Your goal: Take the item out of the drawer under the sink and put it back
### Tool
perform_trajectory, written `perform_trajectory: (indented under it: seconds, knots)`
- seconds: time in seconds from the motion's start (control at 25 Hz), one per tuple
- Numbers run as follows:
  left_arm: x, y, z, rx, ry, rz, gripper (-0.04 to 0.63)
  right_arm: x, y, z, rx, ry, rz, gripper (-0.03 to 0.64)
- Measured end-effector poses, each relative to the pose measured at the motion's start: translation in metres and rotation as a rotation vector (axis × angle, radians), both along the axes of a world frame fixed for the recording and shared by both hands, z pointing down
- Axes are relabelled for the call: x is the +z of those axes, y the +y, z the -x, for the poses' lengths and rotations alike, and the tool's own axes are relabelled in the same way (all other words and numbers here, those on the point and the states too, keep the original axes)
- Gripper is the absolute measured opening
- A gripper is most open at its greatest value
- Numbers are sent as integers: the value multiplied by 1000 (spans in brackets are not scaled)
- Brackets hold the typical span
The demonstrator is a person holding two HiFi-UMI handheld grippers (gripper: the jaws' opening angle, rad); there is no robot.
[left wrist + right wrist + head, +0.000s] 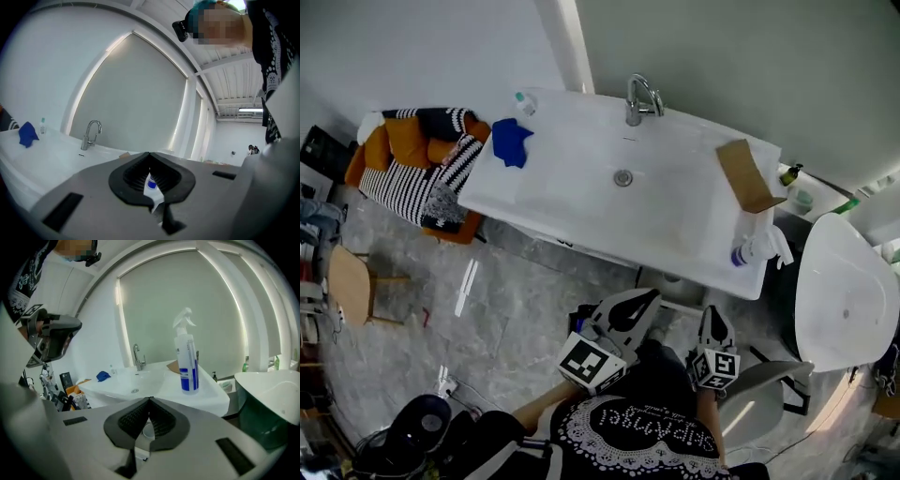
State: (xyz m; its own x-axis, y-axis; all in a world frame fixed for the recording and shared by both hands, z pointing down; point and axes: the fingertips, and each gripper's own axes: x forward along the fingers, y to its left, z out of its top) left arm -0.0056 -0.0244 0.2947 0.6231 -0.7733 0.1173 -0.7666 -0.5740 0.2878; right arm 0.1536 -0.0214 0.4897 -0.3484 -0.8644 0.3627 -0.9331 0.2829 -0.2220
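Your left gripper [647, 300] sits low in the head view, just off the front edge of the white rectangular sink basin [572, 178]. Its black-and-white marker cube [591, 364] is nearest your body. In the left gripper view the black ribbed pads [133, 174] are closed tip to tip. Only a sliver of white and blue shows through the gap behind them, and I can't tell what that sliver is.

Your right gripper [713, 319] is just beside it and clear of the basin too. Its jaws are pinched fully together, with the tips meeting in the right gripper view and nothing clamped between them.

The item you want is the white plastic spray bottle with the blue label [188, 359]. It stands upright on the front right corner of the sink, right at the rim. The open brown cardboard box [748, 175] lies just behind it on the same ledge. Neither gripper is touching the bottle.

The curved chrome faucet [639, 98] stands at the back of the basin. A crumpled blue cloth [511, 141] lies at the basin's left end, near a small clear bottle [523, 101] in the far corner. The white toilet [846, 291] is on your right. The orange chair draped in a black-and-white striped blanket [422, 169] is on your left. The basin rim hides most of the cabinet underneath, so I can't make out the drawer.
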Motion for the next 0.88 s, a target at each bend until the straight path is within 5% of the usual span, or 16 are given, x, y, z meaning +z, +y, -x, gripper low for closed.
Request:
perform_trajectory:
  seconds: [0.24,0.52,0.88]
  knots:
    - [-23,11,-6,-75,19,-65,5,-50,1,3,-89,-27,-101,18]
    - [-14,36,-2,-164,-10,-36,5,-84,23,-12,-147,-48,-162,18]
    - [-19,56,13,-255,-28,-76,5,-98,51,-49,-131,-36,-190,18]
